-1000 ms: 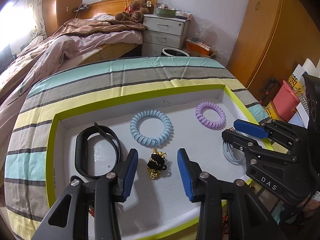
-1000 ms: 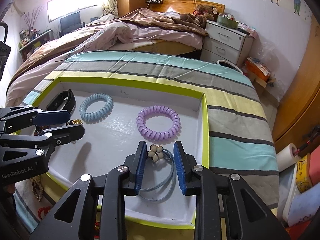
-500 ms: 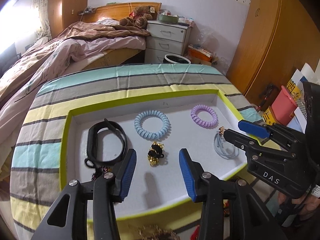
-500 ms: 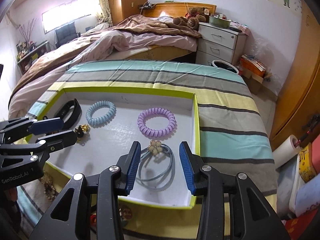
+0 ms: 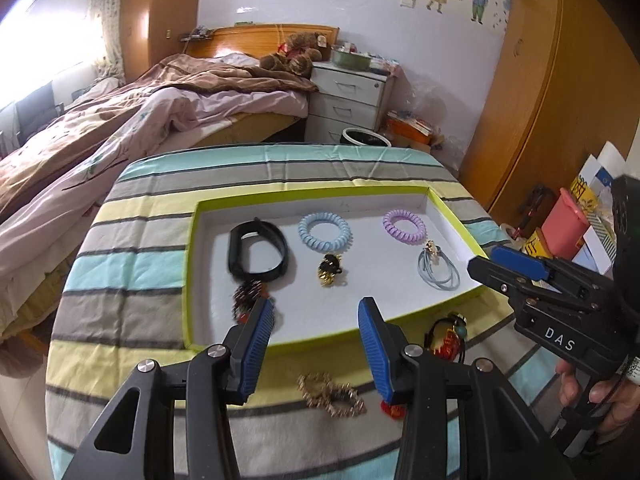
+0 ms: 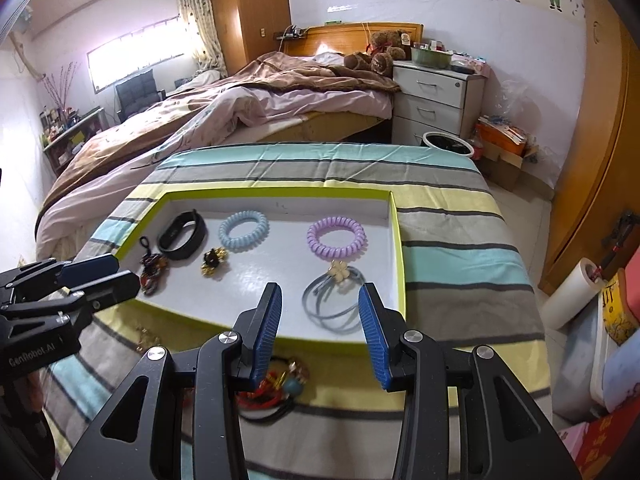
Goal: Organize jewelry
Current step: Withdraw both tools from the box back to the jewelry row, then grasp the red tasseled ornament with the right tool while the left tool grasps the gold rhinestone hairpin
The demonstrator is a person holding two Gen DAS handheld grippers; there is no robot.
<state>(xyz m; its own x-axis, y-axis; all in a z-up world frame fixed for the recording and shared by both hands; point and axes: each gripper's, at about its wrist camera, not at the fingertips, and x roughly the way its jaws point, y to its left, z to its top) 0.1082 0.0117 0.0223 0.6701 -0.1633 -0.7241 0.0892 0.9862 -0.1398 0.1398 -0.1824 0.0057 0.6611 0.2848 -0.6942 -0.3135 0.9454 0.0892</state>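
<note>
A: Position check. Shallow white tray with lime-green rim (image 5: 192, 264) on the striped desk already holds the bands. Loose pieces lie on the cloth in front of its near rim: gold chain bracelet (image 5: 330, 394) and red-and-black beaded cord piece (image 5: 446, 338).

B: Which tool is closer to each?

A: Left tool (image 5: 316, 344), jaws wide and empty after just opening, hangs over the gold bracelet; it lies low between the fingers, long axis crosswise. Right tool (image 6: 320, 334), likewise freshly spread and empty, has the red cord piece (image 6: 280, 384) just below its left finger.

B: So, likely one each, both reaching down and nearer than the tray.
</note>
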